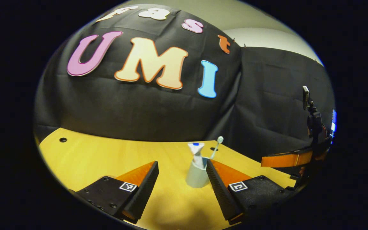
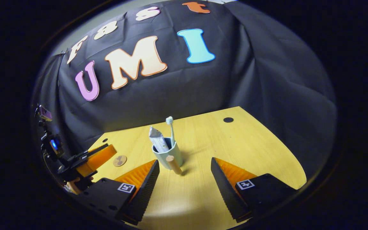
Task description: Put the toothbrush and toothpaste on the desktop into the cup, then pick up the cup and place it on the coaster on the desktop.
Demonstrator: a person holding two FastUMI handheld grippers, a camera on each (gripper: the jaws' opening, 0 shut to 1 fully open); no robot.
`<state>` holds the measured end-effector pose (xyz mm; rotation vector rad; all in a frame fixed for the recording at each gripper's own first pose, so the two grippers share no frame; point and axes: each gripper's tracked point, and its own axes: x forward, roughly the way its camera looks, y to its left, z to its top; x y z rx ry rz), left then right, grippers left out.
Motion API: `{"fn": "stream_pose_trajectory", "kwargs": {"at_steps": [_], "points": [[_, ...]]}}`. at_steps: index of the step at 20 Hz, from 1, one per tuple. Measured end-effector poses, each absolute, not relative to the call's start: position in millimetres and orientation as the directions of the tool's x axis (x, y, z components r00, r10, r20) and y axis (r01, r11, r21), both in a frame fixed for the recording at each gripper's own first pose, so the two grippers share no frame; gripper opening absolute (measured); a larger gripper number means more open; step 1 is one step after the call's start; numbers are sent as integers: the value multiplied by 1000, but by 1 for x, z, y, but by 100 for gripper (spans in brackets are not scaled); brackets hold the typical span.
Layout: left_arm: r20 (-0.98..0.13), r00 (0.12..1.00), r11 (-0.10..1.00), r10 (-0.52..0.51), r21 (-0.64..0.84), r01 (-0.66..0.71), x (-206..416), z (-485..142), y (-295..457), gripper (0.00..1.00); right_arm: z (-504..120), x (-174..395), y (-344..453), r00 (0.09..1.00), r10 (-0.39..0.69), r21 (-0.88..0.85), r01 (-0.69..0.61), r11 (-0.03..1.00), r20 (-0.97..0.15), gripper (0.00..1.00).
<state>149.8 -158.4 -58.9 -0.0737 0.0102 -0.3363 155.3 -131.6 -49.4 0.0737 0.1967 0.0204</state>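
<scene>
Left gripper view: left gripper (image 1: 181,182) spread wide and empty; cup (image 1: 196,177) upright on the desktop (image 1: 107,153), holding toothpaste (image 1: 196,153) and toothbrush (image 1: 216,147), ready for lifting.
Right gripper view: right gripper (image 2: 184,182) also spread, cup ahead; coaster (image 2: 119,160) lies well left, waiting for it.

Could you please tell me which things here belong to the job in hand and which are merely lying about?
Part of the job:
- cup, with wooden handle
- toothbrush, standing in the cup
- toothpaste, standing in the cup
- coaster, bare, beside the cup
- both grippers, open: left, right

Lying about:
- desktop cable holes
</scene>
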Motion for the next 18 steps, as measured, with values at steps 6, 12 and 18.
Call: {"fn": "stream_pose_trajectory", "kwargs": {"at_steps": [6, 12, 18], "points": [[-33, 989, 982, -143, -128, 138, 129, -66, -72, 87, -46, 193, -106, 958, 83, -45, -99, 994, -275, 99], [-56, 998, 989, 21, -144, -29, 111, -70, 0, 89, -75, 216, -87, 877, 139, -100, -207, 973, -460, 99], [-117, 980, 974, 164, -141, -180, 86, -87, 58, 89, -101, 238, -95, 786, 79, -136, -203, 970, -613, 99]]}}
